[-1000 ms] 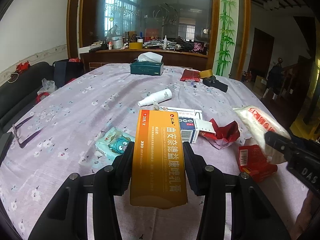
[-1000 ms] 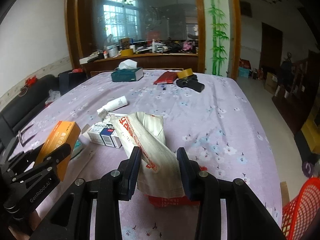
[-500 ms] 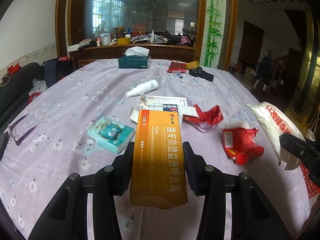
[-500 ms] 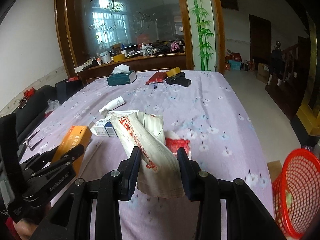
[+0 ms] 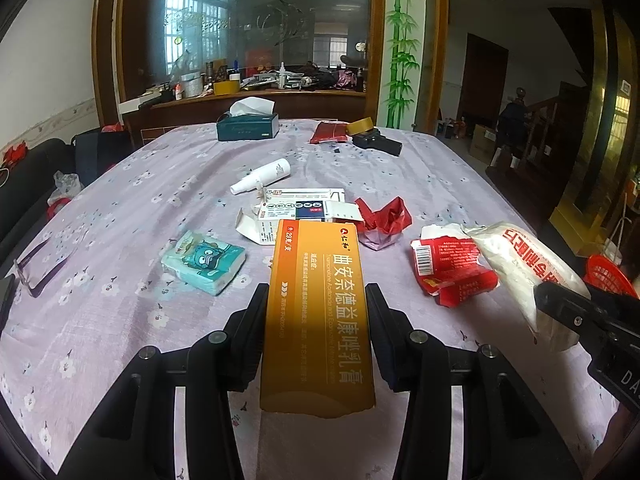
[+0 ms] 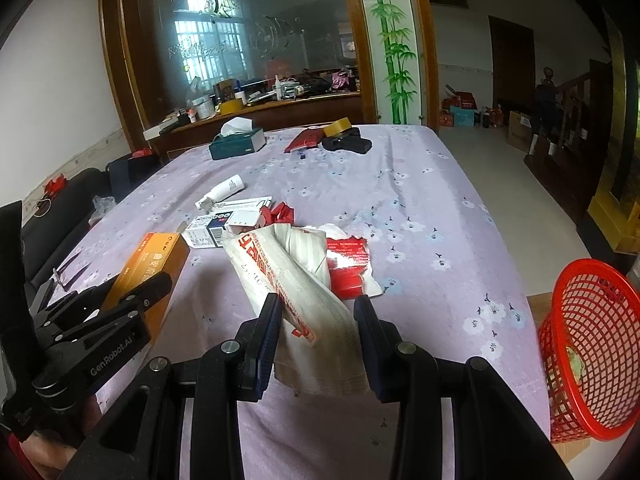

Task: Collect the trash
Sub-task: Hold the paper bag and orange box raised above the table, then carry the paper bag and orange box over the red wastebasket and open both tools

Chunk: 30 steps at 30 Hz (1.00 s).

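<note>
My left gripper (image 5: 316, 300) is shut on a long orange medicine box (image 5: 318, 312), held above the purple flowered tablecloth (image 5: 160, 184); the same box (image 6: 154, 264) shows at the left of the right wrist view. My right gripper (image 6: 316, 308) is shut on a crumpled white wrapper with red lettering (image 6: 296, 280), seen also as the white wrapper (image 5: 524, 264) at the right of the left wrist view. A red mesh basket (image 6: 592, 360) stands off the table's right edge, with something small inside. A torn red packet (image 5: 452, 268), a crumpled red paper (image 5: 384, 220) and an opened white and blue carton (image 5: 296, 216) lie on the cloth.
A teal tissue pack (image 5: 204, 262), a white spray bottle (image 5: 262, 176), a green tissue box (image 5: 248, 126), a red pouch (image 5: 328, 133), a tape roll (image 5: 360, 126) and a black case (image 5: 378, 144) also lie on the table. A dark sofa (image 5: 28, 184) runs along the left.
Both grippers have drawn back and swung toward the table's right edge with their loads still held. The red basket has come into the right wrist view and grown larger.
</note>
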Motion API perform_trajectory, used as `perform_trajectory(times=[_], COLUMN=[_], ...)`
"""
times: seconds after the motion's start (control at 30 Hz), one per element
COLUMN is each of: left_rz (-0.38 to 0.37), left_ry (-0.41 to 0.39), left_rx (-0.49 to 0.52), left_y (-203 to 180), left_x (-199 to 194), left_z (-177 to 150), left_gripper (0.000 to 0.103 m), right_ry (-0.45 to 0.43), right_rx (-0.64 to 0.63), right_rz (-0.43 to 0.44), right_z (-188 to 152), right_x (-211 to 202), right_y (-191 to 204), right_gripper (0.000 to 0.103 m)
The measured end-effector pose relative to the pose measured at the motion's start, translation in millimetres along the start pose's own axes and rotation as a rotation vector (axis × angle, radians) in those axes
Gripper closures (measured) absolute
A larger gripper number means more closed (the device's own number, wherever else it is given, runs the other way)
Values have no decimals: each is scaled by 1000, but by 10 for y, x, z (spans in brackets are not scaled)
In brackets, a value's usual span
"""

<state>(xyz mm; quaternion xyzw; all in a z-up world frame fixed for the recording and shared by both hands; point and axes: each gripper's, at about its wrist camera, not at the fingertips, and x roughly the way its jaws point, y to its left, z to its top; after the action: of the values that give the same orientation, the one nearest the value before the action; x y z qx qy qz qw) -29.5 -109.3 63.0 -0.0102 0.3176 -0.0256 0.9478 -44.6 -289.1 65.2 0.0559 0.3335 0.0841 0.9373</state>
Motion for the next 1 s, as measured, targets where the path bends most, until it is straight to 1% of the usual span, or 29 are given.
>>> perform_trajectory(times=[1.0], left_rz=[-8], left_ry=[32], left_rx=[45], left_y=[-169], left_x=[76], left_z=[-36], left_gripper=[58], right_ry=[18], right_rx=[32], right_rz=[10], right_z=[-33], right_x=[-12], right_y=[-95], right_gripper=[62])
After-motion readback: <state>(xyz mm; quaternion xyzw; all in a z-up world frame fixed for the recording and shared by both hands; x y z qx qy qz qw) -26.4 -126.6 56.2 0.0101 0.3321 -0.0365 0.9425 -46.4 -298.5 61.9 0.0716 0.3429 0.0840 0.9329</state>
